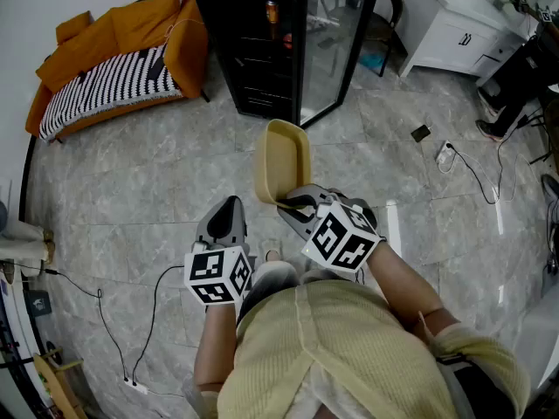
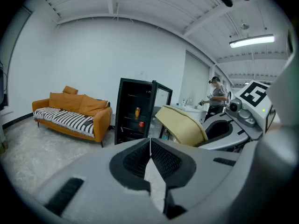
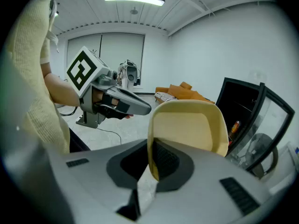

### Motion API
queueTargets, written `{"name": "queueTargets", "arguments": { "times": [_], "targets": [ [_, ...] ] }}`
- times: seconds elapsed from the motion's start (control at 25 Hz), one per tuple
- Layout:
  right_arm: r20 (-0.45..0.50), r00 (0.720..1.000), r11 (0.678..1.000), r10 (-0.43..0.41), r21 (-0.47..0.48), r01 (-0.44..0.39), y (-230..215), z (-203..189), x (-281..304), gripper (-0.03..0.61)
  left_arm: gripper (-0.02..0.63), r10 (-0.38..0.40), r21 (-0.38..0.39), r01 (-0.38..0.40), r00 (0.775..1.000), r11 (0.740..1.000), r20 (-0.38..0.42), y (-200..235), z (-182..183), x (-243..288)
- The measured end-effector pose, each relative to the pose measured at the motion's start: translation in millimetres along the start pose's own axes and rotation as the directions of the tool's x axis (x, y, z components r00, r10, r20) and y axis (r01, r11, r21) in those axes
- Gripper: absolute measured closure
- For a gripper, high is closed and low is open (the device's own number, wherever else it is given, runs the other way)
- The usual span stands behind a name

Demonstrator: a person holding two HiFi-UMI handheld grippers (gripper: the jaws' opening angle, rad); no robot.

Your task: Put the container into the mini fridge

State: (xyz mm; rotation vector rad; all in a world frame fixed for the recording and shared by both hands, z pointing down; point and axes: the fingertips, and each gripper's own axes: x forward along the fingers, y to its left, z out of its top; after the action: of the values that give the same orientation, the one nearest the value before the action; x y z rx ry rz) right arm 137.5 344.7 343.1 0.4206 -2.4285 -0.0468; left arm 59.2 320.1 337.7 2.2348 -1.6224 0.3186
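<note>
Nearest, a cream knit sweater [image 1: 349,356] fills the bottom of the head view, and both hands are hidden behind the grippers' marker cubes. The left gripper [image 1: 230,206] is held low at the left, its jaws pressed shut against each other [image 2: 150,143], gripping nothing. Just to its right, the right gripper [image 1: 291,206] is clamped on the near rim of the container [image 1: 284,160]. That stretch of rim disappears between the jaws in the right gripper view [image 3: 152,157].

The container [image 3: 187,125] is a pale yellow, shallow rectangular tub with rounded corners. It is held in the air above the grey tiled floor [image 1: 157,173], tipped up on edge with its hollow side towards the person.

Farther off stands the black mini fridge [image 1: 253,51], well apart from the container, with its glass door [image 1: 336,42] swung open to the right. Its top is cut off by the frame and its lower shelves are too dark to read. A drink can [image 1: 272,11] shows on an upper shelf. At the far left sits an orange sofa [image 1: 113,59] under a striped blanket [image 1: 109,81].
</note>
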Motion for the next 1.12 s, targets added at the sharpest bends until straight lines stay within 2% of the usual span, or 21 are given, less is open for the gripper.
{"name": "queueTargets", "arguments": {
  "times": [0.44, 0.68, 0.92, 1.12],
  "targets": [
    [-0.005, 1.0, 1.0, 0.021, -0.016, -0.021, 7, -12, -6, 0.541, 0.584, 0.018, -0.027, -0.019, 1.0, 0.999, -0.009, -13, -11, -5],
    [-0.036, 0.998, 0.998, 0.043, -0.034, -0.045, 12, -31, -10, 0.543, 0.584, 0.011, -0.1, -0.011, 1.0, 0.995, 0.0, -28, -23, -10],
    [-0.061, 0.996, 0.997, 0.064, -0.033, -0.066, 16, -42, -5, 0.541, 0.584, 0.034, -0.098, -0.036, 0.999, 0.995, -0.021, -22, -34, -9],
    [-0.082, 0.995, 0.997, 0.055, -0.054, -0.06, 1, -40, 9, 0.543, 0.584, 0.021, -0.066, -0.021, 1.0, 0.998, -0.009, -12, -26, 11]
  ]
}}
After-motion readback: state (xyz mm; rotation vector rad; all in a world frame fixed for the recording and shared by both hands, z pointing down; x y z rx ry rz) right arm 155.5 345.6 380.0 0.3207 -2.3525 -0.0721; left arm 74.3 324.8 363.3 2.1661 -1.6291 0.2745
